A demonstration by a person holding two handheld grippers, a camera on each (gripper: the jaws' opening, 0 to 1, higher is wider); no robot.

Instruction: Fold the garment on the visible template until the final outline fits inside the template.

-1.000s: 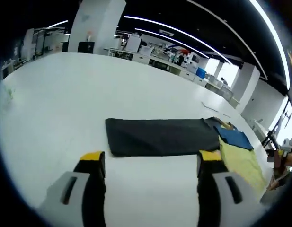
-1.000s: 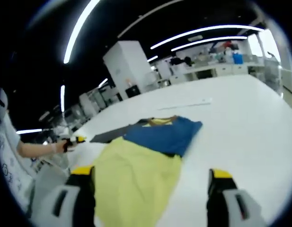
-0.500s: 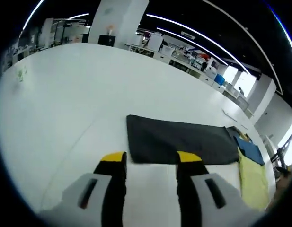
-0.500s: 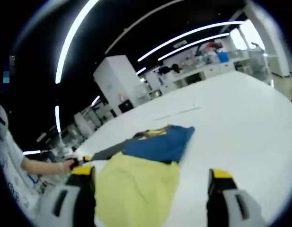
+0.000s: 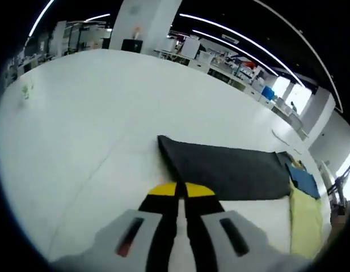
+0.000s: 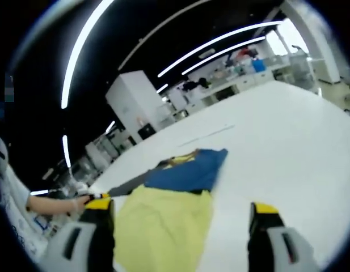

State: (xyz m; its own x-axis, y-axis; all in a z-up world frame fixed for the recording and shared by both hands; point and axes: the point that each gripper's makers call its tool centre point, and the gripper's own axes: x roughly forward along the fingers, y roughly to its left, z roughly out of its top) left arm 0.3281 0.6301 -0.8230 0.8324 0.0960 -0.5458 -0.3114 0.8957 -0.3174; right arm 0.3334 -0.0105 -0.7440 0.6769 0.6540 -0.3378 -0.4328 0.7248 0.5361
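A dark grey rectangular template sheet [image 5: 226,170] lies flat on the white table [image 5: 78,113]. My left gripper [image 5: 177,190] is shut, its yellow tips pressed together right at the sheet's near corner; I cannot tell whether any fabric is pinched. Beyond the sheet's far end lies the garment, with a blue part [image 5: 303,180] and a yellow part [image 5: 299,218]. In the right gripper view the yellow part [image 6: 163,218] and blue part [image 6: 189,170] spread between the wide-apart jaws of my open right gripper [image 6: 180,207], which holds nothing. The template [image 6: 129,182] shows behind them.
A hand holds the left gripper [image 6: 94,197] at the left of the right gripper view. A thin pale strip [image 6: 209,134] lies on the table beyond the garment. Cabinets and benches [image 5: 231,59] stand past the table's far edge.
My left gripper's jaws have closed from apart to touching, and its view has moved closer to the template's corner. The right gripper stays open over the garment with only a slight camera shift.
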